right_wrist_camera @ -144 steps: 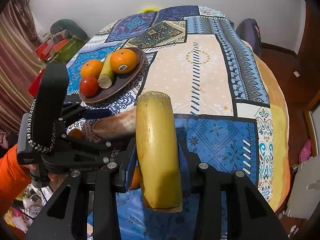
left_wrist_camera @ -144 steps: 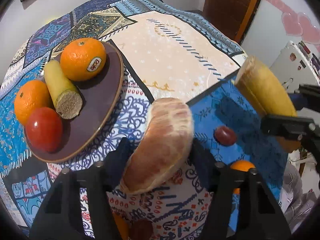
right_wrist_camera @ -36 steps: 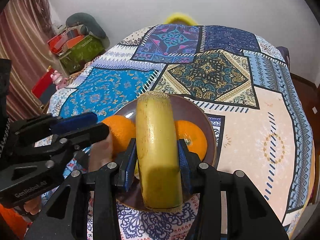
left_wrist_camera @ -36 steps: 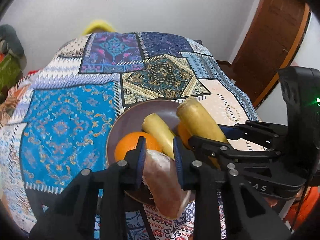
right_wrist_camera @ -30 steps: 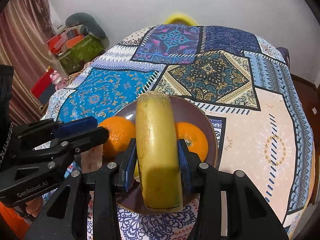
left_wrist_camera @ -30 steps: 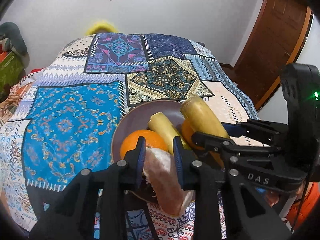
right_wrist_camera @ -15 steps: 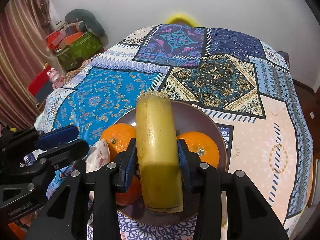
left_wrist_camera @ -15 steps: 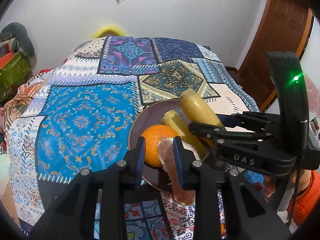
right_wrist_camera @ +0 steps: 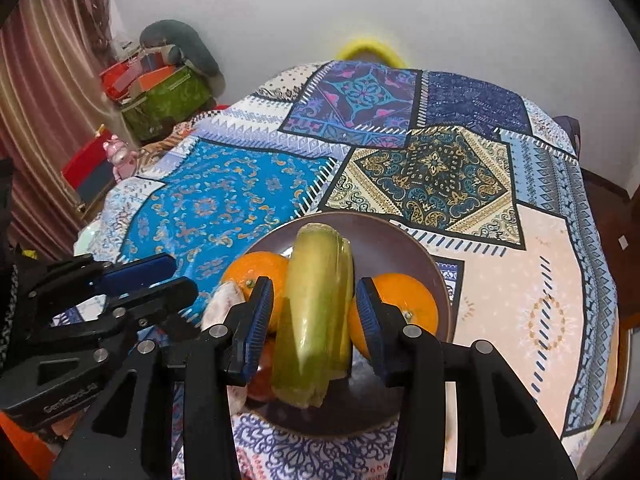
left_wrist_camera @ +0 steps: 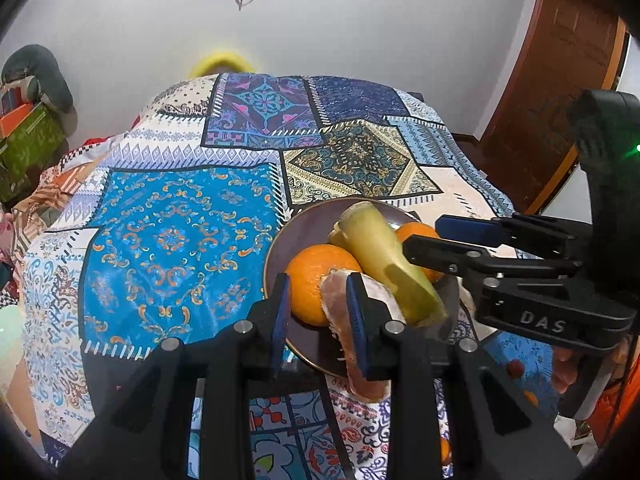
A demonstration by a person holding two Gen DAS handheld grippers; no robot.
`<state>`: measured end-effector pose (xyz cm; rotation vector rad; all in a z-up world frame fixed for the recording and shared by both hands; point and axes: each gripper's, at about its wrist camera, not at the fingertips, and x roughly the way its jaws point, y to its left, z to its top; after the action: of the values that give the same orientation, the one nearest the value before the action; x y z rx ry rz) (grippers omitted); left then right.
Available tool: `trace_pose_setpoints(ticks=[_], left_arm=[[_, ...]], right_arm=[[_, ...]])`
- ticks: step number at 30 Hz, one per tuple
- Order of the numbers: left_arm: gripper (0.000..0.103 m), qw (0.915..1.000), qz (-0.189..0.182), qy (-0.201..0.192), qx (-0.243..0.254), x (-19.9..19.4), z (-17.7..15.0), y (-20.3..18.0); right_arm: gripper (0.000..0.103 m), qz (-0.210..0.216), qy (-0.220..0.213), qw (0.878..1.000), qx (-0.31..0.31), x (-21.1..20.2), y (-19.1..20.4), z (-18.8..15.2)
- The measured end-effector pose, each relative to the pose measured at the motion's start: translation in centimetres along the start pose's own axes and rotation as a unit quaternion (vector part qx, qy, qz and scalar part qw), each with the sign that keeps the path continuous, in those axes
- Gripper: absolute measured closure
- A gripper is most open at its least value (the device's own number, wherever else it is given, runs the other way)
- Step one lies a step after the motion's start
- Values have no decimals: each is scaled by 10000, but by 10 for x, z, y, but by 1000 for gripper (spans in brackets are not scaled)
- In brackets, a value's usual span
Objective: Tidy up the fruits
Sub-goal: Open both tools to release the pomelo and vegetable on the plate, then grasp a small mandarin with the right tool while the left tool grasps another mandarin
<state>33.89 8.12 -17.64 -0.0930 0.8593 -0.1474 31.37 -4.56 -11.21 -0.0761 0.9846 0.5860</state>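
Toward the near edge of the tabletop (left_wrist_camera: 180, 220), which a patchwork cloth covers, sits the brown plate (right_wrist_camera: 400, 240), and both tools are over it. On the left, my left gripper (left_wrist_camera: 317, 280) has its pads apart. The peeled citrus segment (left_wrist_camera: 336, 300) is not clamped: it leans on the plate's near rim, partly behind the right-hand finger, with its lower end hanging over the rim. Next to it lies the left orange (right_wrist_camera: 256, 272), touching the segment. At the plate's centre the cane piece (right_wrist_camera: 312, 312) rests on the pile with a second cane piece (left_wrist_camera: 344, 232) against it. My right gripper (right_wrist_camera: 314, 284) straddles the cane piece with a gap at each pad, so I read it as released. A red fruit (right_wrist_camera: 260, 384) shows only in part under the cane. The right orange (right_wrist_camera: 404, 308) lies at the plate's right side. I judge the task well advanced: six items are on the plate. Off the plate, at the near right of the tabletop, a small red fruit (left_wrist_camera: 514, 368) and a loose orange (left_wrist_camera: 530, 400) are left to collect. The overhanging segment may slip off.
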Motion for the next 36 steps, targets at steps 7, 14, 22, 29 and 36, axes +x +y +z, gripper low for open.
trace_pose_setpoints(ticks=[7,14,22,29,36], left_arm=[[70,9998,89,-160,92,-33,-7,-16],[57,9995,106,-233,182,-70,-23,-30],[48,9996,92,-6,273,-95,-53,-45],[39,9984,68,281,487,-98,-81,-61],[38,9953,-49,697,677,-79,-97,-76]], right_arm=[[63,-96,-245,9996,-61,-42,3,-15],[63,-238,-469,9986,-108,-89,9,-42],[59,-296,-647,9974,83,-132,7,-71],[49,-484,-665,9965,158,-150,2,-104],[41,-683,-367,9969,162,-142,-5,-141]])
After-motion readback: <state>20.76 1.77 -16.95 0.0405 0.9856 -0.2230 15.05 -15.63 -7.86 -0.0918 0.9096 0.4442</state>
